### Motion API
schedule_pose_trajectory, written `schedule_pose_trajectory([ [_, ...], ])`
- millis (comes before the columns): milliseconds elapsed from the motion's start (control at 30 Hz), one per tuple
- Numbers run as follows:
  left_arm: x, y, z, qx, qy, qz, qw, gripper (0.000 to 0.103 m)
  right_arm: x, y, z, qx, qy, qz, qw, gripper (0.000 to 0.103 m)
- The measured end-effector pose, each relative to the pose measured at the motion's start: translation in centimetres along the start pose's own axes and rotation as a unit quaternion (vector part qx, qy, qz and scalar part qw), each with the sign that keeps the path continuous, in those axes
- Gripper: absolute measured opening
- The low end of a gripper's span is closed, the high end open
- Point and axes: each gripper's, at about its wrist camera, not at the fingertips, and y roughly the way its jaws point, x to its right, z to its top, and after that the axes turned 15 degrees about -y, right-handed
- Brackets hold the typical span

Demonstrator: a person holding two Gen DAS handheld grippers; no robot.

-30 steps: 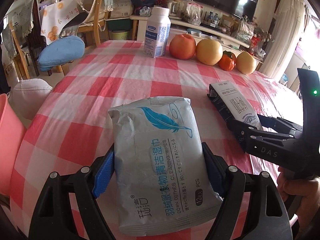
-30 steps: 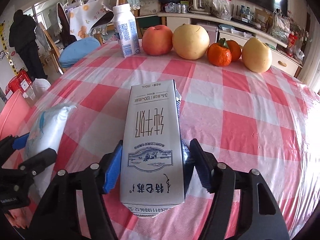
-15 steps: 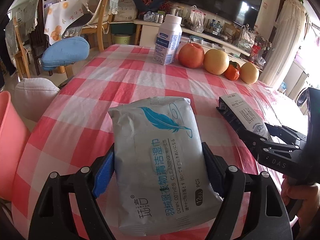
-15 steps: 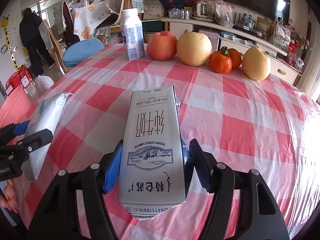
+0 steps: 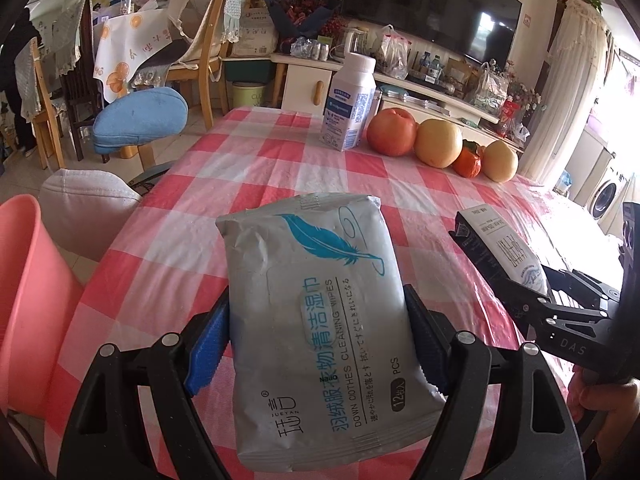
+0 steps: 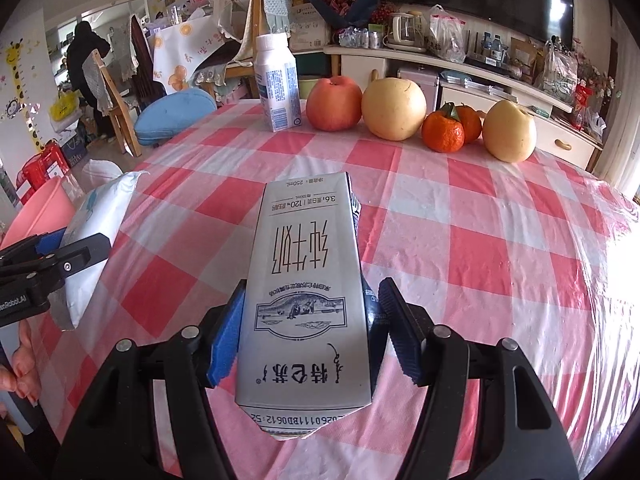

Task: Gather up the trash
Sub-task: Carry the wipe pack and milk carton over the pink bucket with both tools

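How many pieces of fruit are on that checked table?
5, in a row along the far edge beside the white bottle: red apple, yellow pear, two oranges, another pear.

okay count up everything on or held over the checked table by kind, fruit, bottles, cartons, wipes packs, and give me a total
Fruit: 5 (red apple, large pear, front tangerine, tangerine behind it, smaller pear)
Bottles: 1 (white bottle)
Cartons: 1 (milk carton, held)
Wipes packs: 1 (wipes pack, held)
Total: 8
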Motion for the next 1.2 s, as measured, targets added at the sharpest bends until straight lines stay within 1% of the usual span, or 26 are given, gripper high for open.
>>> schedule_pose_trajectory([
  [267,-0.9,-1.1,0.4,0.014,-0.003,-0.001,0.9999,0.08,-0.7,-0.9,-0.2,0.004,0.022,0.011,1.0,0.065],
  [567,-2.3,-2.4,1.0,0.035,-0.009,0.005,0.9993,0.08,-2.7,-1.8,0.5,0.014,0.029,0.033,0.999,0.065],
  [667,-2.9,-2.8,1.3,0.042,-0.015,0.005,0.999,0.08,-3.7,-1.9,0.9,0.016,0.029,0.047,0.998,0.065],
  [900,-4.5,-4.1,2.0,0.064,-0.032,0.012,0.9974,0.08,-7.1,-2.6,2.3,0.023,0.007,0.064,0.998,0.065],
  [1200,-7.8,-6.0,3.4,0.099,-0.064,0.037,0.9924,0.08,-10.9,-2.6,4.6,0.033,-0.009,0.091,0.995,0.065],
])
